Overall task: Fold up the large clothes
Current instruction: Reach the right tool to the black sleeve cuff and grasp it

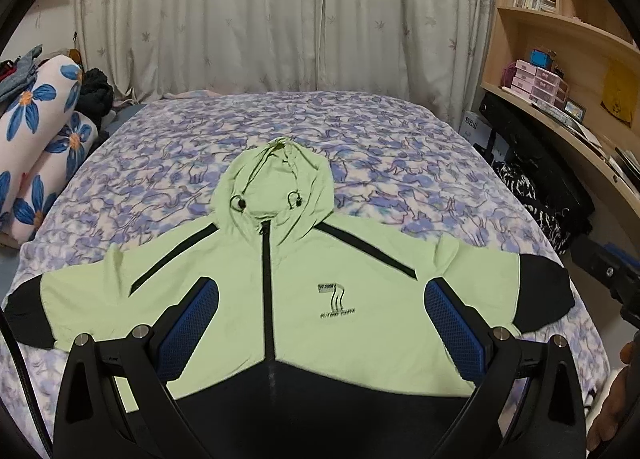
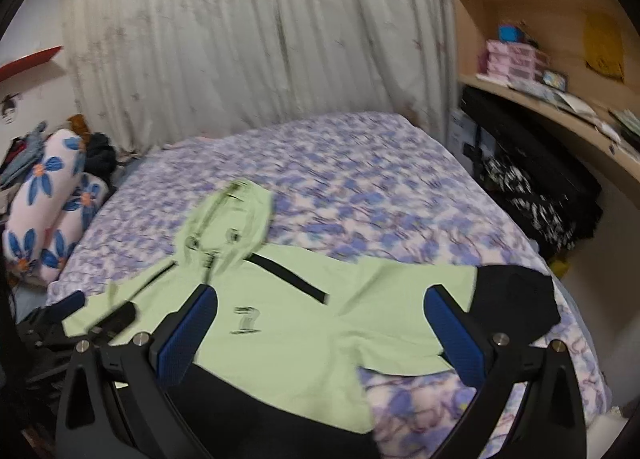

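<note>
Currently the green hooded jacket [image 1: 320,299] is lying flat, front up, on the bed [image 1: 360,131], sleeves spread toward both side edges, with bare bedspread beyond the hood. Left tongs [image 1: 320,323] and right tongs [image 2: 320,323] are both hovering released, gripping nothing. Curtain [image 1: 260,11] is hanging behind; shelves [image 1: 560,27] are standing at the right.
</note>
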Demonstrator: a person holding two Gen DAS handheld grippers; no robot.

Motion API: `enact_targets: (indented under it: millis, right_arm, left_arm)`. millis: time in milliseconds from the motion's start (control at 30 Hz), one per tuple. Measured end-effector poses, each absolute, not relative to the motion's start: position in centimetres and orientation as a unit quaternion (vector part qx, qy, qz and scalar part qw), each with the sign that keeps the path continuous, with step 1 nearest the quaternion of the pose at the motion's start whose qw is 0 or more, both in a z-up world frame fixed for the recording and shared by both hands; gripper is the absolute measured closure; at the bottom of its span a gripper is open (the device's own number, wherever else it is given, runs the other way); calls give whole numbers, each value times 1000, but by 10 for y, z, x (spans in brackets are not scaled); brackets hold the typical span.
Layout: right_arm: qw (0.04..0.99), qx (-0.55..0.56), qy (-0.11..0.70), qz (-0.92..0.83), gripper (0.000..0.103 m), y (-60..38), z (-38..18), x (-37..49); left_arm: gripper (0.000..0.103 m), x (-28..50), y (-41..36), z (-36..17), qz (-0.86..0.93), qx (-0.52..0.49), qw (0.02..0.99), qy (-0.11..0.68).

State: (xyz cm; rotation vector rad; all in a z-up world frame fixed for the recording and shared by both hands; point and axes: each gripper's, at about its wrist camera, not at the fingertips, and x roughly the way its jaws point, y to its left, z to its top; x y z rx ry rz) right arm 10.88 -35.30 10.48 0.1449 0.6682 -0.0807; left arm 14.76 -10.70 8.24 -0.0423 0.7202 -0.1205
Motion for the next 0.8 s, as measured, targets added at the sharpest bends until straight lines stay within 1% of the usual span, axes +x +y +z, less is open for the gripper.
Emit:
enact_targets:
  millis: [200,433,500,633,700,767,800]
  right_arm:
    - [920,117,363,-88,0,-415,64,127]
    - [894,144,393,-159,0,-483,23,138]
    - [879,164,408,-185,0,-514,6,141]
    - [842,241,430,-217,1,-579,-27,138]
    - [823,284,432,-236,3,-612,-41,130]
    - [805,322,430,-252,9,-639,-54,122]
    - [797,337,428,-260,10,-650,-61,118]
  left_arm:
    - [1,176,-129,54,-44,-13,931,363]
    - [1,198,-145,14,-35,-14,923,382]
    - [1,205,-148,0,-36,-23,920,391]
    - [1,215,-150,-21,-31,-21,913,406]
    - [1,219,-150,-29,-25,-19,912,409]
    - [1,223,-150,-34,-20,-18,912,410]
    - [1,225,-150,-39,-17,-18,911,412]
